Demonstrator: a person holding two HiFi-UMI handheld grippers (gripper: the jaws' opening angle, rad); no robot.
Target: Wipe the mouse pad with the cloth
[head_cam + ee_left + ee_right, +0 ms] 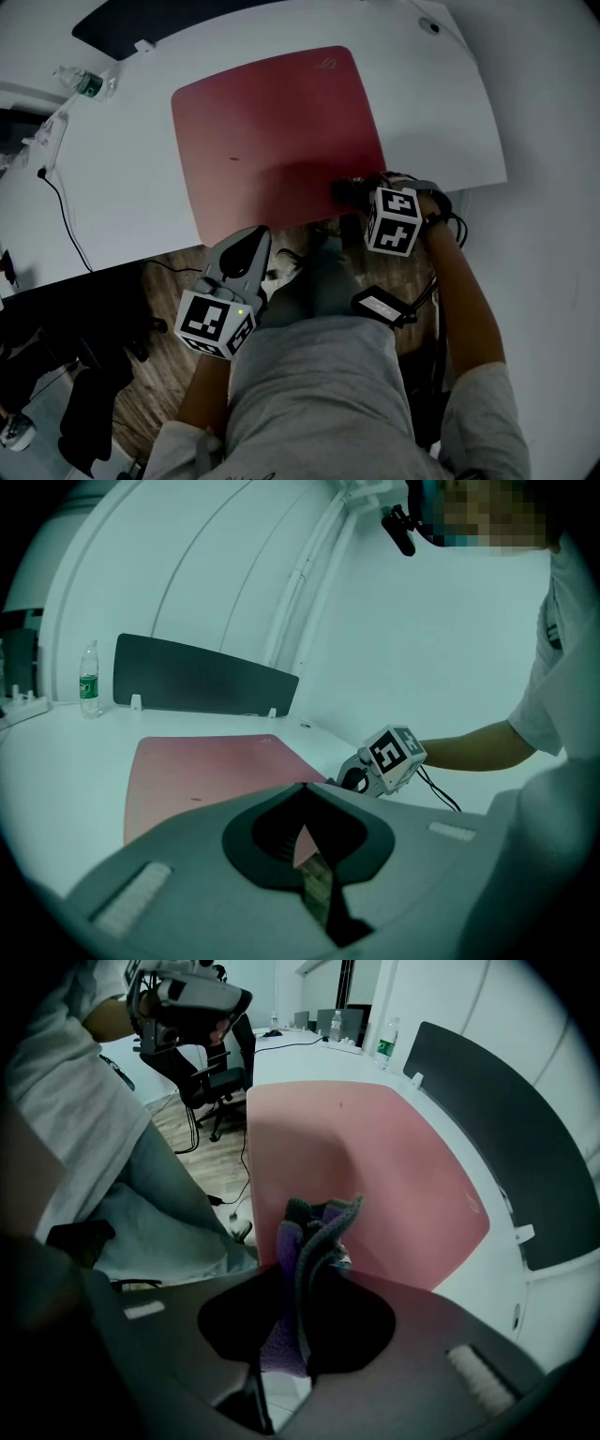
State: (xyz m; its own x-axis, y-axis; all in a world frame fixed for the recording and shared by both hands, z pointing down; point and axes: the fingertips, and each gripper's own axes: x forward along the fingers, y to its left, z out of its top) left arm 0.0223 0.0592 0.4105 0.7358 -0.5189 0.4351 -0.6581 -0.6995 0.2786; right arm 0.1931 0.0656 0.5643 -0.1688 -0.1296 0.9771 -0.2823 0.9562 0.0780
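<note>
Cloth (317,1232), purple and grey and bunched into upright folds, sits pinched between the jaws of my right gripper (353,193), which are pressed onto it from both sides. I see that gripper at the near right corner of the red mouse pad (277,141), with the cloth over the pad's near edge. I cannot tell whether the fabric actually touches the pad's surface there.

The mouse pad lies flat on the white desk (450,103), its near edge running along the desk's near edge. A small dark speck shows on it left of centre.

My left gripper (250,240) hangs off the desk, just below the pad's near left corner, above the wooden floor (169,272) and the person's lap. Its jaws are pressed together at the tips, with nothing between them.

A water bottle (89,82) with a green label stands at the far left of the desk, well apart from the pad. A dark partition panel (202,677) rises along the desk's far edge. A black cable (61,211) trails across the desk's left side.
</note>
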